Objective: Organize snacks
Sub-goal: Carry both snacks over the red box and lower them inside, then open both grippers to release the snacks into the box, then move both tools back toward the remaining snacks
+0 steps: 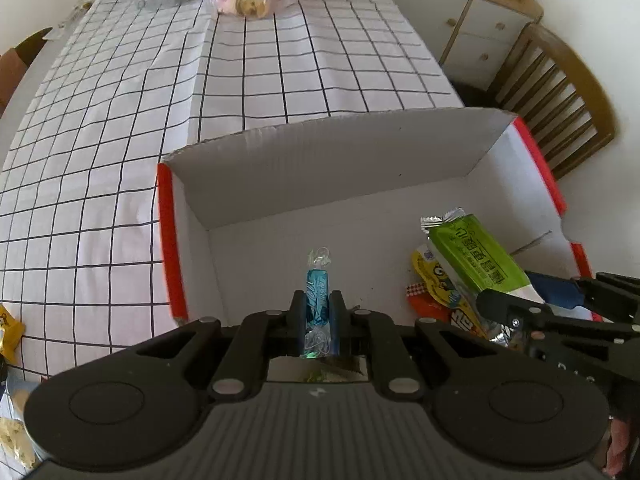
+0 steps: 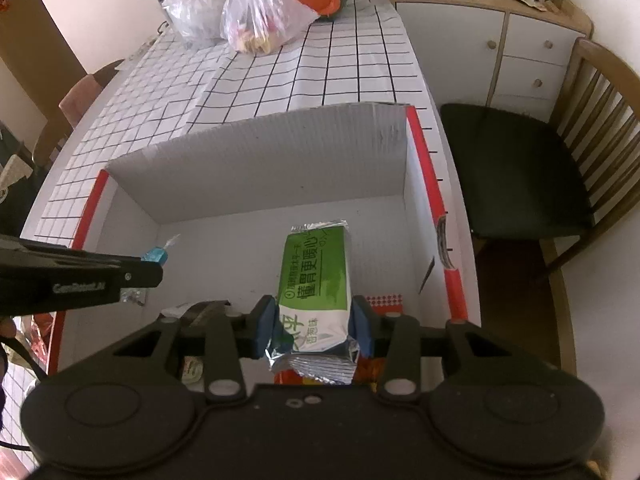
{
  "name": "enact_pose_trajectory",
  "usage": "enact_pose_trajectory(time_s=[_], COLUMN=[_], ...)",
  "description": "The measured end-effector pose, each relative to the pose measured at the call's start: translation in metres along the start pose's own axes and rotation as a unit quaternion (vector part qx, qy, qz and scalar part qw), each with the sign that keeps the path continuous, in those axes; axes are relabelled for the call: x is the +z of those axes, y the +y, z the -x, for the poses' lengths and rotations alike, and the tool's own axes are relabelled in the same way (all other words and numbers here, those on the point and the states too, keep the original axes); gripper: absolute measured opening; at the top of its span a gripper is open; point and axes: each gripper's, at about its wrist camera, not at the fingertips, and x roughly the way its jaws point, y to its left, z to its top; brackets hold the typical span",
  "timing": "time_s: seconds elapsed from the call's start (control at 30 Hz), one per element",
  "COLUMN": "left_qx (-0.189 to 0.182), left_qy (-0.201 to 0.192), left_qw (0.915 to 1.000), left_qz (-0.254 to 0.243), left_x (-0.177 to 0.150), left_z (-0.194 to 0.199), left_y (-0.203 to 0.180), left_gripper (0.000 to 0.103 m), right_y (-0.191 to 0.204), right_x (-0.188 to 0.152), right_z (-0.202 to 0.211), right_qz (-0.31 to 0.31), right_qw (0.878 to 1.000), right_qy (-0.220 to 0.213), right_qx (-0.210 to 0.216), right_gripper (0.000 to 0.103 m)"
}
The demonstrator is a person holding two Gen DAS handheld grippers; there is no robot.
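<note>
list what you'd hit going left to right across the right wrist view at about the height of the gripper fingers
left gripper holding the blue candy → white floor of the box → green snack pack clamped in the right gripper → red right edge of the box → wooden chair with the dark seat

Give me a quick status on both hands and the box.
Left tongs shut on blue candy. Right tongs shut on green pack. Both over box; nothing blocking.

Right hand-held gripper (image 2: pixel 316 324) clamping green snack pack (image 2: pixel 316 276), over white box (image 2: pixel 256 160)
</note>
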Motion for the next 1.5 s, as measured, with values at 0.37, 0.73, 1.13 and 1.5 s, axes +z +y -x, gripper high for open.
enact_pose_trajectory(time_s=[0.37,0.73,1.13,1.5], left_qx=[0.005,-0.014,-0.047,-0.077], left_qy=[0.067,0.057,0.010,-0.065], left_qw=[0.9976,0.9982,0.9988,0.9948], left_qz=[-0.013,-0.011,-0.012,-0.018], left_x=[0.004,-0.001,-0.021,-0.048], left_z=[-0.032,-0.024,0.022,0.080], left_y=[-0.011,-0.006,0.002,0.025], left_gripper=[0.011,0.015,0.027,0.029], right_y=[-0.004,-0.003,0.017,0.041], right_x=[0.001,-0.003,-0.015,-0.028], right_z=[-0.008,0.009,0.052,0.094], right_qz=[0.007,0.001,0.011,0.028], right_qw=[1.000,1.000,0.998,0.992], right_qy=[0.021,0.000,-0.046,-0.094], right_qx=[0.008,0.020,0.043,0.075], right_gripper=[0.040,0.051,0.065,0.079])
